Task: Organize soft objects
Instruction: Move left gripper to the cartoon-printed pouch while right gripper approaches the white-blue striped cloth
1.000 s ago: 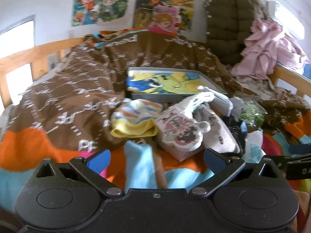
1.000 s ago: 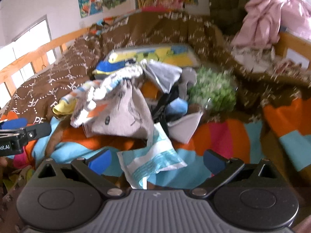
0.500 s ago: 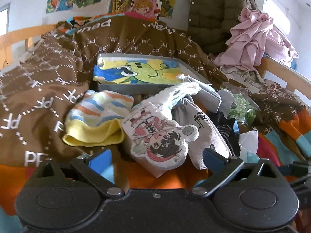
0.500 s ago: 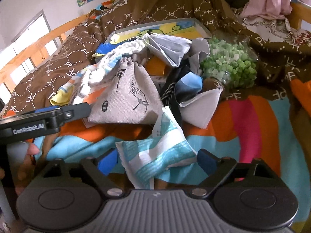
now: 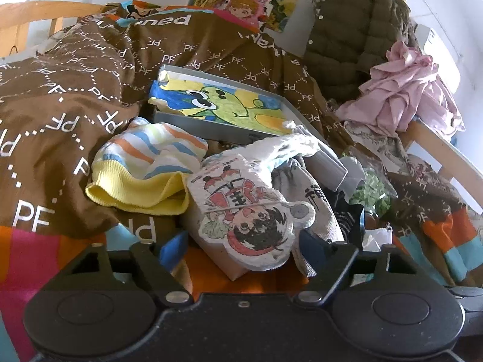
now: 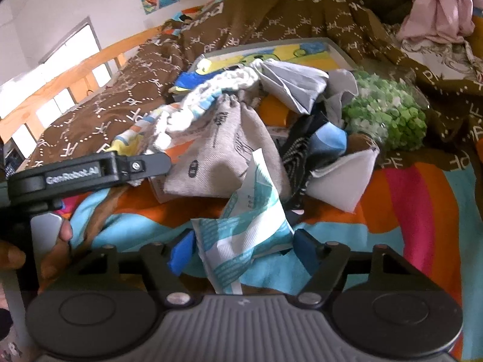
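A heap of soft things lies on a bright striped blanket point(image 6: 407, 211). In the left wrist view a flat plush with a cartoon figure point(image 5: 244, 220) lies between the blue pads of my left gripper point(image 5: 244, 250). Its jaws are closing and the left pad stands clear of the plush. In the right wrist view a teal and white packet point(image 6: 244, 238) lies between the pads of my right gripper point(image 6: 243, 250). These jaws are closing too, and the pads reach its two edges without visibly squeezing it. A grey drawstring bag point(image 6: 223, 157) lies just behind the packet.
A striped sock with a yellow cuff point(image 5: 145, 166) lies left of the plush. Behind stand a grey tray point(image 5: 211, 125) with a frog cloth, a green pompom bundle point(image 6: 389, 117), pink clothes point(image 5: 401, 96), an olive jacket point(image 5: 356, 39) and a wooden bed rail point(image 6: 60, 90). A hand point(image 6: 57, 250) holds the left gripper.
Both grippers have come forward and down onto the heap and their jaws have narrowed. The plush now lies between the left pads, and the packet fills the gap between the right pads.
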